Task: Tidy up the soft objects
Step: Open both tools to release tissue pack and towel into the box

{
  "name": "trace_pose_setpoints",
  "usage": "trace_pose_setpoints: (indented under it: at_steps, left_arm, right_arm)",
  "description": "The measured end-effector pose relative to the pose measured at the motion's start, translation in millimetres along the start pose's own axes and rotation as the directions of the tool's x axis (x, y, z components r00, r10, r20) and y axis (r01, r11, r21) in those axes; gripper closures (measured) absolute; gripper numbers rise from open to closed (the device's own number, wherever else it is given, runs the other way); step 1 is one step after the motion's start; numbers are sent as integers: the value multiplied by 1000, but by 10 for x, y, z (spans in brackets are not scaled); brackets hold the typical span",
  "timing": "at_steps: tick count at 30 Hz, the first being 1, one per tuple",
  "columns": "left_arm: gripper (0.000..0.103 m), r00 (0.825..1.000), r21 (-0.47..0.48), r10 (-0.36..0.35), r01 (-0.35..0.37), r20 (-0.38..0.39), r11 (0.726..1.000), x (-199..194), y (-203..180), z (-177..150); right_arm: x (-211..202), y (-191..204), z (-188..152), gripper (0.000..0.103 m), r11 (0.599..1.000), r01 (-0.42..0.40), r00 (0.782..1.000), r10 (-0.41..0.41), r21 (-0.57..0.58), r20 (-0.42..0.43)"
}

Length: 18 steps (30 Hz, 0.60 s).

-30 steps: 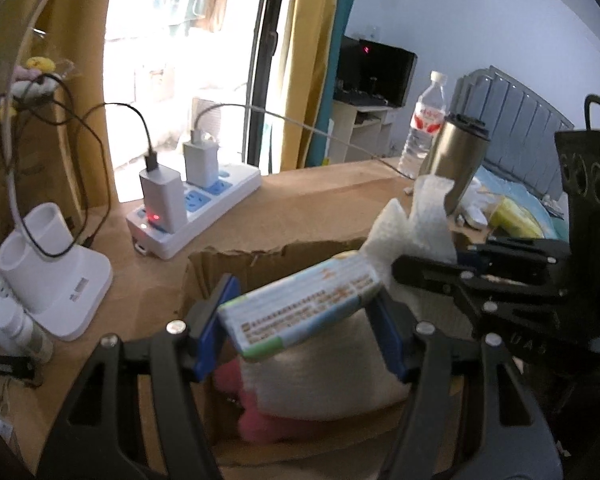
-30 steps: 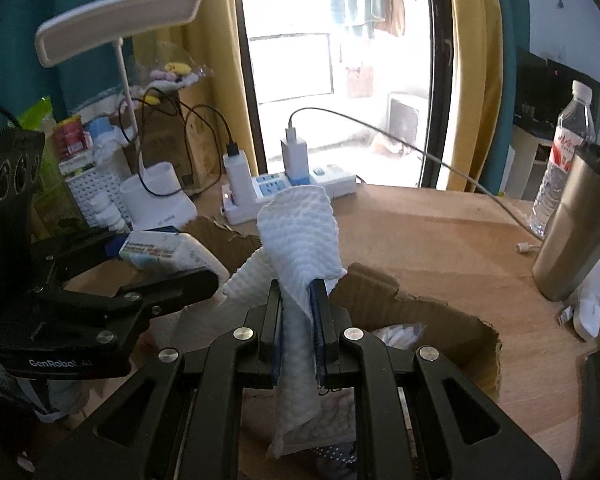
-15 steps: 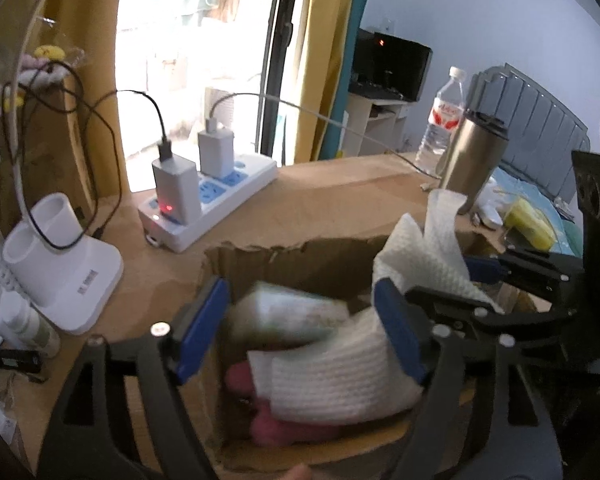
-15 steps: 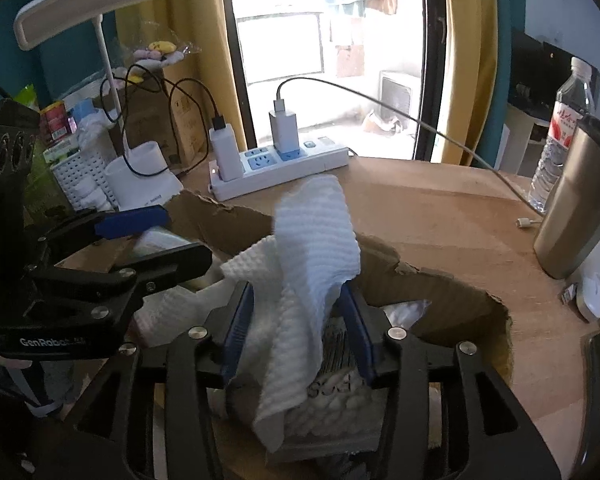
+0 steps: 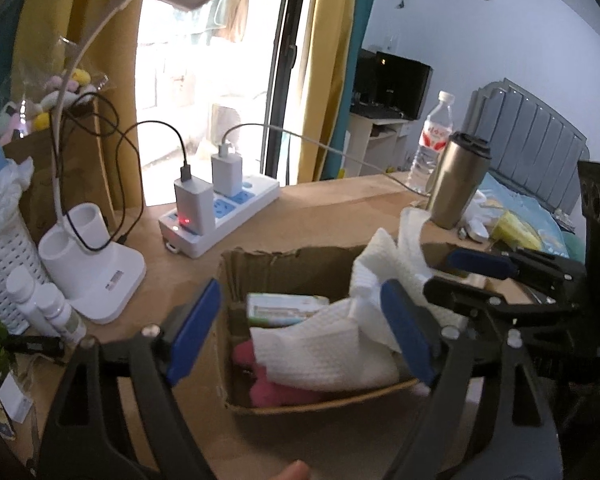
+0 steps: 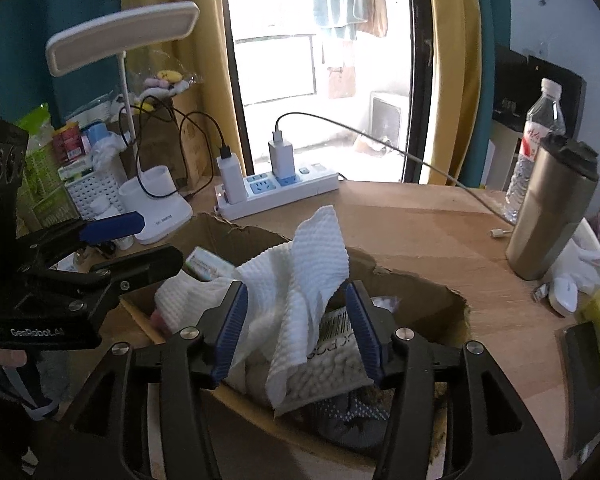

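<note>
Okay, both releases look done: the left gripper (image 5: 300, 332) has its jaws spread wide with nothing between the pads, having just been opening, and the green-and-white packet (image 5: 286, 309) lies inside the cardboard box (image 5: 284, 266) at the far-left corner. The right gripper (image 6: 296, 330) has jaws apart too, also just been opening; the white textured cloth (image 6: 300, 276) sits between its pads, but neither pad seems to press on it, so I read it as let go. The cloth is draped over the box contents with one flap standing up above the rim. Step in hand, as I judge it: drop-off into the box finished, both tools backing clear. Next move probably calls for lifting the right gripper straight out so the pads don't snag that upright flap and drag the cloth back out, then going for whatever soft item is still outside. Hard to read: something pink (image 5: 260, 376) under the cloth in the left wrist view, can't tell what it is; a bag with a barcode and a dark knit item sit at the near side in the right wrist view, mostly covered. The box's near wall is cut off by the gripper bodies. The steel tumbler (image 6: 548, 208) and power strip (image 6: 278, 190) on the table (image 6: 420, 220) stand apart from the box.
</note>
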<state>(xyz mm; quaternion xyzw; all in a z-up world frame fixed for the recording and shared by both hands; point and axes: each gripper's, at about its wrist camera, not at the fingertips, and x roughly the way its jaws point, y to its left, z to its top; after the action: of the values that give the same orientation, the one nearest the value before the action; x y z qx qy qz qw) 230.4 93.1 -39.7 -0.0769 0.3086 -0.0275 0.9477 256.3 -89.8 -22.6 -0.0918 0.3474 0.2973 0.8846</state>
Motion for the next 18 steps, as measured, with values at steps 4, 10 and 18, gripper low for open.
trace_pose_setpoints:
  at_steps: [4,10,18]
  left_arm:
    - [19,1000,2,-3,3,17,1000,-140,-53,-23]
    - [19,999,2,-2,2,39,1000,-351,-123,-83]
    - [15,998,-9,9,-9,68,1000,-588,-190,-145]
  right_arm:
    - [-139,7,-30,48,1000,12,1000,-12,-1,16]
    - [-335,10,-86,42,999,33,999,-33,4,37]
    - [-579,41,-142,36,999,52,996,-52,3,71]
